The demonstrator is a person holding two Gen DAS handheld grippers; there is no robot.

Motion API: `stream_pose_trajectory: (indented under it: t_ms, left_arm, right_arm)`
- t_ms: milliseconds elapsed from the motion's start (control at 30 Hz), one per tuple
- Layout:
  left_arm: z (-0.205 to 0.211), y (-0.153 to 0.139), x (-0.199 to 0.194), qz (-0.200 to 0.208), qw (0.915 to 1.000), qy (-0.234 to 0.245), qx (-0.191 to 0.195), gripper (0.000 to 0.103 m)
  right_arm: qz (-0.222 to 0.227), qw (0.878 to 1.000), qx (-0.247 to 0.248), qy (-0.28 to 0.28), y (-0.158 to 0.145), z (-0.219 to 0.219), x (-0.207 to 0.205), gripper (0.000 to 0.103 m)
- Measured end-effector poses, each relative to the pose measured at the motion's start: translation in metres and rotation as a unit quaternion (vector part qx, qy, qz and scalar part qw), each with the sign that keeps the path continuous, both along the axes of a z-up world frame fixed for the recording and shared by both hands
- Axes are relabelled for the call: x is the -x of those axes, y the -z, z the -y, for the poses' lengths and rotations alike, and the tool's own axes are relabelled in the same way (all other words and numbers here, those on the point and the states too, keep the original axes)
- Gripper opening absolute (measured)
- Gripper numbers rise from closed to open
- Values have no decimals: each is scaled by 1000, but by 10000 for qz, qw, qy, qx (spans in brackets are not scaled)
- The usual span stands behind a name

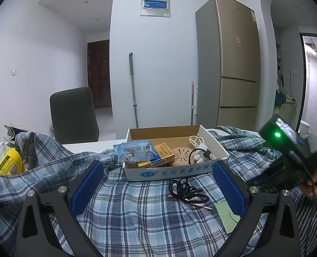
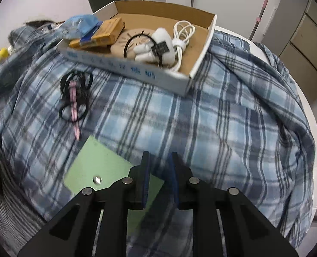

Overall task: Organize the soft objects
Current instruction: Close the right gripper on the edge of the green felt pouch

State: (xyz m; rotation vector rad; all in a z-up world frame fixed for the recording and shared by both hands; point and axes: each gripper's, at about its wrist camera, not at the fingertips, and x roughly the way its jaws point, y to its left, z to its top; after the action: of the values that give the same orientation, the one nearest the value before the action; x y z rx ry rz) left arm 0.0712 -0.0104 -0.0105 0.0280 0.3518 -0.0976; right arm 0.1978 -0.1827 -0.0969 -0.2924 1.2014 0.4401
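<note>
Blue plaid shirt (image 1: 137,209) lies spread and rumpled over the white surface (image 1: 89,144), covering most of it. On the shirt sits a shallow cardboard box (image 1: 171,173), holding a blue packet (image 1: 134,151), yellow cartons (image 1: 163,155), a white coiled cable (image 1: 198,141), a white soft item with a black loop (image 2: 158,42) and a perforated tan disc (image 1: 181,154).

Just in front of the box: a cluster of black hair ties (image 1: 186,189) with a pink-striped strip (image 2: 73,107) lying across them. Beside them, a green card (image 2: 98,167) flat on the cloth.

Left hand-held gripper (image 1: 156,184): fingers wide apart, over the shirt, nothing between them; the hair ties lie between its fingers, farther out. Right hand-held gripper (image 2: 159,160): jaws nearly together with a narrow gap, above the shirt at the card's edge; whether they pinch cloth, cannot tell.

Left view only: refrigerator (image 1: 237,64), grey chair (image 1: 72,113), mop handle (image 1: 132,90), yellow package (image 1: 9,163) at the shirt's left edge. Right view only: the hole in the green card.
</note>
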Motion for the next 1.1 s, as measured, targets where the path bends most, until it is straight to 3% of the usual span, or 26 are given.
stream_pose_trajectory:
  t_ms: [200,367,467,533,667,733,833,1000,1100]
  left_arm:
    - [0,0,0,-4,10000,7,0,103]
    - [1,0,0,-1,10000,15,-17,103]
    - [1,1,0,0,10000,11,-11,103]
    - [1,1,0,-7,10000,13,-12,103]
    - [1,1,0,-7,10000,14,-12,103]
    - [0,1,-1,-7,10000,14,-13,103]
    - [0,1,0,-7,10000,16,-16,103]
    - [1,1,0,-3,10000,14,-14,103]
    - [1,1,0,-8,10000,14,-17,103]
  right_arm:
    - [-275,9989,-241,-305,-2,12,37,17]
    - [-180,9970,-486,-569,-9,13,66,18]
    - [-15,9968,-498,-621,-11,13,73,29]
    - [105,9972,-393,-626,-9,15,83,53]
    - [304,9974,-404,-507,-12,18,81,55]
    - [413,9974,-523,-261,-18,16,80,66]
    - [597,9966,-573,-27,-27,17,86,68]
    - [180,9954,-940,-74,-29,-4,102,69]
    - [40,9958,-881,-246,-21,-24,112,76]
